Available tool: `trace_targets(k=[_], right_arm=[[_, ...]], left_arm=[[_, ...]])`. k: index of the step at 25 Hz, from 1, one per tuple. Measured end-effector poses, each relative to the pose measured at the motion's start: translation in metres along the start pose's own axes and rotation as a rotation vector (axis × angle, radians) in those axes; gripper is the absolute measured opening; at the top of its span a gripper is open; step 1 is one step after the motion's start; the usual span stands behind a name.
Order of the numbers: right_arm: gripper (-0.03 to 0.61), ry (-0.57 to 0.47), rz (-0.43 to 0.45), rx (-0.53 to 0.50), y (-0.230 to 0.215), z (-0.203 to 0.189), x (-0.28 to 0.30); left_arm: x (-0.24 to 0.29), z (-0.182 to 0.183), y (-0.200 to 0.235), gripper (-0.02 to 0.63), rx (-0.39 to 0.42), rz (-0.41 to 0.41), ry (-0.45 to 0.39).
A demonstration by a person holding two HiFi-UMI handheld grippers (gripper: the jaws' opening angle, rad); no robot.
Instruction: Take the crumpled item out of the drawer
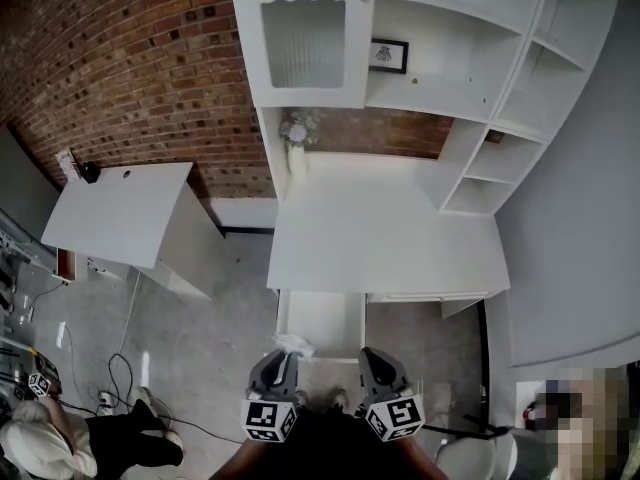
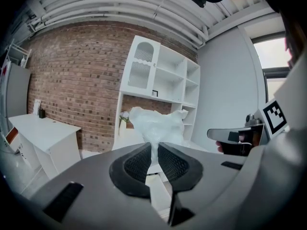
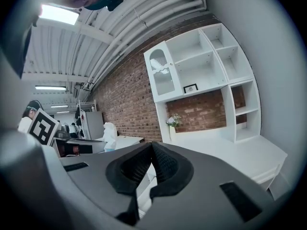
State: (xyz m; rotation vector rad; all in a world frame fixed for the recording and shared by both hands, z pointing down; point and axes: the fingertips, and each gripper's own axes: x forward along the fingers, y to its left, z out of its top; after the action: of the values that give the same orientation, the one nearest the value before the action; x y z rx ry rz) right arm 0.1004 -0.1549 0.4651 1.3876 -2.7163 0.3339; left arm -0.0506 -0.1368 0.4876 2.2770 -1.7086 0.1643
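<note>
Far left: plain white side table [image 1: 115, 213] against the brick wall, and a person [image 1: 45, 438] crouched on the floor near it. Neither is involved.

Left gripper [image 1: 281, 360]: tongs narrow, pinching the crumpled item [image 1: 294, 345] by a twisted neck low down. The bulk fans out above the ribbed black pads [image 2: 139, 163]. A grip on the thin waist makes sense, since it's the only part firm enough to clamp.

The item is white, thin and creased, and looks like paper or film. Probably very light, easily torn, no real stiffness.

It sits over the near-left corner of the open drawer [image 1: 322, 320], raised and, I'd judge, clear of the rim. So the take-out looks basically done.

The drawer is a shallow white box pulled out toward the near side under the desk [image 1: 390, 238]. I see nothing else in it.

Right gripper [image 1: 378, 363]: tongs closed tip to tip, nothing between them. It hangs just right of the drawer, out of the left's way, likely on standby to push the drawer shut.

Far right: white shelving [image 1: 500, 128], flat matte panels.
</note>
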Motion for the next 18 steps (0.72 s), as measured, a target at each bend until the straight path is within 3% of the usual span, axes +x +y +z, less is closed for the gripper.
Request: trace_targets(k=[18], right_arm=[[0.012,0.004,-0.016,-0.031,0.035,0.001,0.001]], left_arm=[[-0.016,-0.010,0.021,0.064,-0.026,-0.033,0.009]])
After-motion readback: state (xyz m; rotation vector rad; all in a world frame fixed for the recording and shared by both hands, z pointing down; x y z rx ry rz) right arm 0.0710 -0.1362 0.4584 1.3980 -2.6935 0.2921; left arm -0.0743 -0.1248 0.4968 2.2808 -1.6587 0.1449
